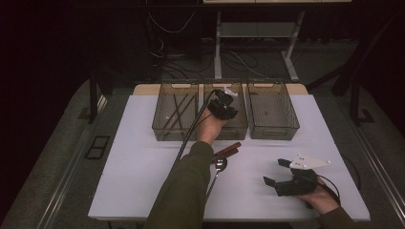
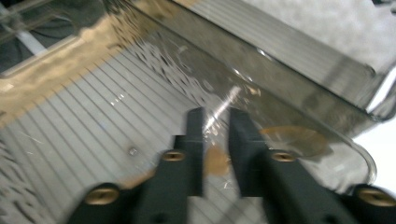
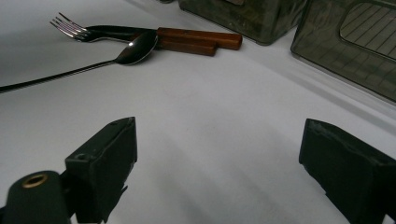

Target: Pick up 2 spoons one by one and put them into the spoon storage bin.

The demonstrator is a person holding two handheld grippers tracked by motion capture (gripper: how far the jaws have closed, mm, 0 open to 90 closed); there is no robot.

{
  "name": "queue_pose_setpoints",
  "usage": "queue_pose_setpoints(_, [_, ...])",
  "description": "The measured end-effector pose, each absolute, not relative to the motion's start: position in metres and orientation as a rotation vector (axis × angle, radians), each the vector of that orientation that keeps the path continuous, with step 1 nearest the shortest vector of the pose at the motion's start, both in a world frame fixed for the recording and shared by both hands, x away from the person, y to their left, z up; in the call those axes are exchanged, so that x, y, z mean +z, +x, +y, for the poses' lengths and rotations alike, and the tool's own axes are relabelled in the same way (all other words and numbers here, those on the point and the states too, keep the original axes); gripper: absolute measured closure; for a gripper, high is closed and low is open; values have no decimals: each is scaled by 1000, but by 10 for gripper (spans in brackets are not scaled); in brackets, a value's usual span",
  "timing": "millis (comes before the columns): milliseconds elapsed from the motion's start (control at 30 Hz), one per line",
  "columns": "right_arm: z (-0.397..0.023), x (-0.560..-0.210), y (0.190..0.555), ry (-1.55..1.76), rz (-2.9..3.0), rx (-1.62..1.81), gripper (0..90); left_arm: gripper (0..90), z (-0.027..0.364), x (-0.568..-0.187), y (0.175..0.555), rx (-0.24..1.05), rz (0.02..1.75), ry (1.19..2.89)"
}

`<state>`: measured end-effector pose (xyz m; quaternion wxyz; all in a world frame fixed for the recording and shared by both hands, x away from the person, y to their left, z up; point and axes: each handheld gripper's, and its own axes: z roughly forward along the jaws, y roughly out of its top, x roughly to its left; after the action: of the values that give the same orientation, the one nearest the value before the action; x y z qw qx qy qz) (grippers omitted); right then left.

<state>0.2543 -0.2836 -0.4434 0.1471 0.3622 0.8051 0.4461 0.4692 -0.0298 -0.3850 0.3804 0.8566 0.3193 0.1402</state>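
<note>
On the left gripper (image 2: 215, 114) the fingers (image 2: 195, 135) stand slightly apart inside the middle bin (image 2: 280, 70). A thin, blurred metal piece (image 2: 227, 100) glints at their tips. It is probably stiff, light and slippery, so it is best gripped across its flat handle. The right gripper (image 3: 219, 125) is wide apart and empty.

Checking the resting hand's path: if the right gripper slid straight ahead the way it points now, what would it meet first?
Probably the spoon, whose bowl lies ahead of the open right gripper on the table; the fork and wooden handles lie just behind. Depth is uncertain.
</note>
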Motion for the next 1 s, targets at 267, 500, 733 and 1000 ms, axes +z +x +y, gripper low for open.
queue_pose_setpoints(267, [-284, -443, 255, 1040, 2313, 1286, 116, 479, -23, -376, 467, 365, 812, 2157])
queue_pose_setpoints(500, [-284, -443, 255, 1041, 2315, 1285, 116, 313, -15, -366, 449, 335, 769, 2152])
queue_pose_setpoints(733, [-284, -443, 255, 1043, 2317, 1287, 116, 239, -3, -360, 421, 277, 702, 2130])
queue_pose_setpoints(1000, [-284, -444, 255, 1046, 2313, 1292, 117, 214, 16, -366, 390, 258, 637, 2132])
